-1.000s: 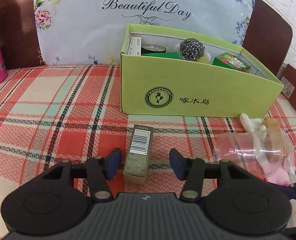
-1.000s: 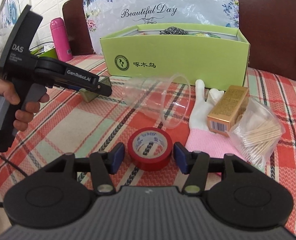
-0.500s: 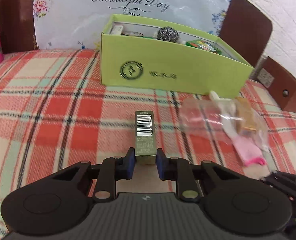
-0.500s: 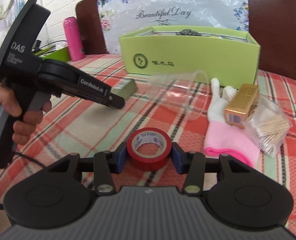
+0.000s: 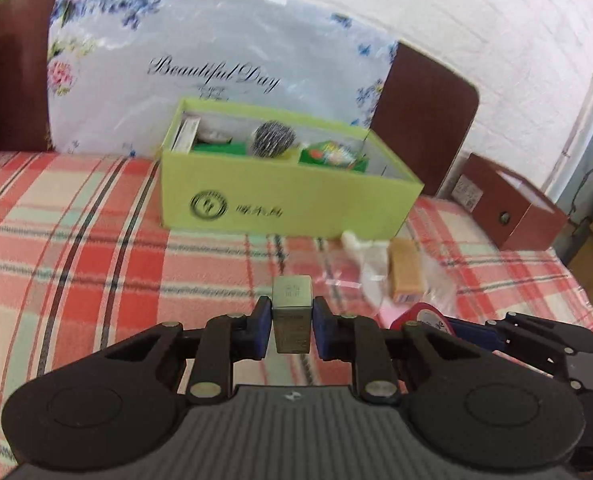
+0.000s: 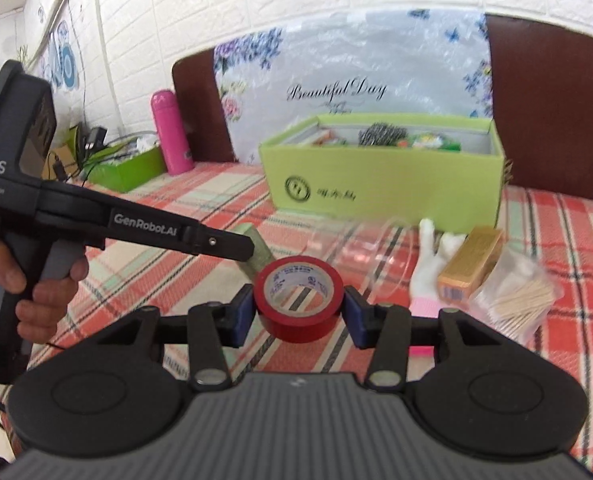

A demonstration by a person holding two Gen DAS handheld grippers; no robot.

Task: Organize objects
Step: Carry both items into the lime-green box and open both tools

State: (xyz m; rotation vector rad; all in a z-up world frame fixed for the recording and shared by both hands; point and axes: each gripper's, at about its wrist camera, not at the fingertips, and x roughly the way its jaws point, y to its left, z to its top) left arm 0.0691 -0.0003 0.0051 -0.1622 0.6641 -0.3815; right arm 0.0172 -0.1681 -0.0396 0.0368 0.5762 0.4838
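Small olive-grey carton, end face toward the camera, clamped between the blue pads of the left gripper, whose jaws stand narrow and press both its long sides; it is carried clear of the checked tablecloth. Roll of red tape, lying tilted with its core visible, pinched across its width by the right gripper, jaws part-way apart, pads touching the roll on either side. Ahead of both grippers: the green cardboard box, open-topped, holding a steel scourer and coloured packets. Ahead and to the right of the right gripper, on the cloth: a clear plastic cup on its side, a white-and-pink glove, a gold carton resting on the glove, and a bag of toothpicks just beside it. To its left, a hand grips the left tool's handle; a pink flask stands farther off.
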